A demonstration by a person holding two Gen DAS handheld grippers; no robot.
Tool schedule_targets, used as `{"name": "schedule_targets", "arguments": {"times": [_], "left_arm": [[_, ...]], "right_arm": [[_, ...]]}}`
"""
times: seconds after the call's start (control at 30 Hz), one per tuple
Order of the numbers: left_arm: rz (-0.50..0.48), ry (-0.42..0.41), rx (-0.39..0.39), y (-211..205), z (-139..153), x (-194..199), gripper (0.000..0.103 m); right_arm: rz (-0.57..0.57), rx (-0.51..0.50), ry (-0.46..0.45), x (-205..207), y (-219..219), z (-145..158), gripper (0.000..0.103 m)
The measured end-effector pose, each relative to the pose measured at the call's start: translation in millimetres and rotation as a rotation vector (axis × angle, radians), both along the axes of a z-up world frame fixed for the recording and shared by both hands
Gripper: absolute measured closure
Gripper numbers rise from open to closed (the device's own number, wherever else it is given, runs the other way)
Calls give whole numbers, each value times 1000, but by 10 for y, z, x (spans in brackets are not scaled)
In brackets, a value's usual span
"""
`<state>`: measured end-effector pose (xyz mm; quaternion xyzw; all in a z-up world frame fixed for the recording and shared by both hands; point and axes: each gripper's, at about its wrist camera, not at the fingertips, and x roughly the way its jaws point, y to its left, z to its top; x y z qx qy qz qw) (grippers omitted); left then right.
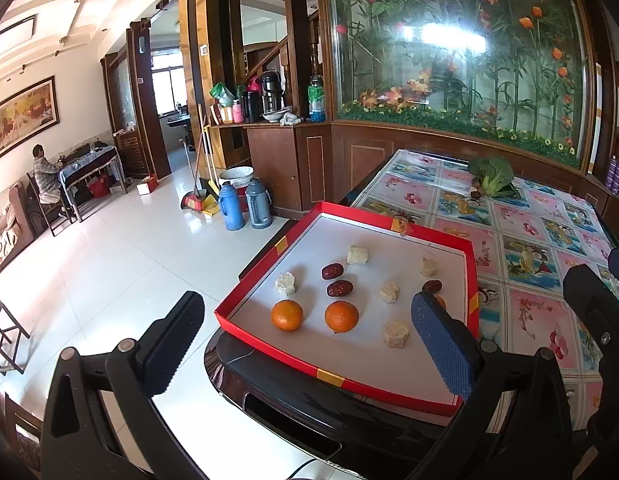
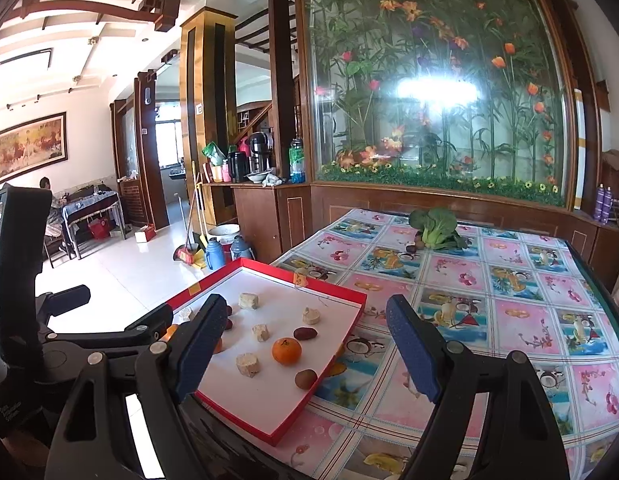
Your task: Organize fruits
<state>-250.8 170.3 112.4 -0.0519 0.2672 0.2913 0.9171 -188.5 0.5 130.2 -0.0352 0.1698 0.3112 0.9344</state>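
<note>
Red tray [image 1: 269, 334] is sitting at the table's [image 2: 509, 320] near left corner, partly overhanging the edge. Inside it: two oranges [image 1: 287, 315] lying side by side toward the near edge, a third orange [image 2: 286, 351] nearer the right rim, red dates [image 1: 332, 271] and pale cake pieces [image 1: 286, 283] spreading across the middle. Leafy greens [image 2: 437, 229] are lying at the far edge. Left tool [image 1: 309, 342] is hanging wide apart, gripping nothing; right tool [image 2: 305, 354] likewise gaping, empty, over the tray's right rim.

- The tray [image 1: 393, 222] sits at the table's [image 2: 509, 312] near left corner
- The oranges [image 1: 286, 315] lie near the tray's front edge
- The leafy vegetable [image 2: 437, 228] lies by the table's far edge
</note>
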Motion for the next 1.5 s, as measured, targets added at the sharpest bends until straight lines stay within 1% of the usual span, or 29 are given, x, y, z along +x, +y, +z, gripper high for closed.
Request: {"name": "schedule_targets", "arguments": {"times": [0.23, 0.47, 0.6, 0.7, 0.87, 1.0, 1.13, 1.27, 1.33, 1.37, 1.43, 1.5], "left_arm": [[-31, -12, -3, -49, 29, -26, 0], [-55, -41, 33, -119, 71, -70, 0], [-34, -59, 26, -78, 73, -107, 0], [-11, -53, 40, -33, 46, -108, 0], [8, -49, 36, 47, 8, -84, 0], [16, -50, 34, 98, 12, -18, 0], [16, -70, 20, 163, 101, 149, 0], [-12, -79, 1, 193, 195, 474, 0], [-15, -67, -2, 207, 227, 672, 0], [-15, -60, -4, 218, 247, 789, 0], [-13, -41, 4, 228, 277, 998, 0], [-17, -1, 16, 225, 302, 1212, 0]], "right_arm": [[-8, 4, 1, -5, -21, 1, 21], [-18, 12, 8, 6, -41, -6, 21], [-11, 4, 8, -9, -9, -32, 21], [-2, -18, 10, 15, 48, -43, 21], [7, -13, 52, 192, 120, -25, 21], [25, -31, 43, 297, 196, 14, 21], [64, 8, 42, 522, 228, 130, 21], [109, 81, 104, 887, 207, 172, 21], [126, 105, 142, 1119, 201, 186, 21], [134, 103, 143, 1200, 207, 193, 21], [158, 99, 115, 1290, 218, 184, 21], [183, 116, 113, 1381, 200, 144, 21]]}}
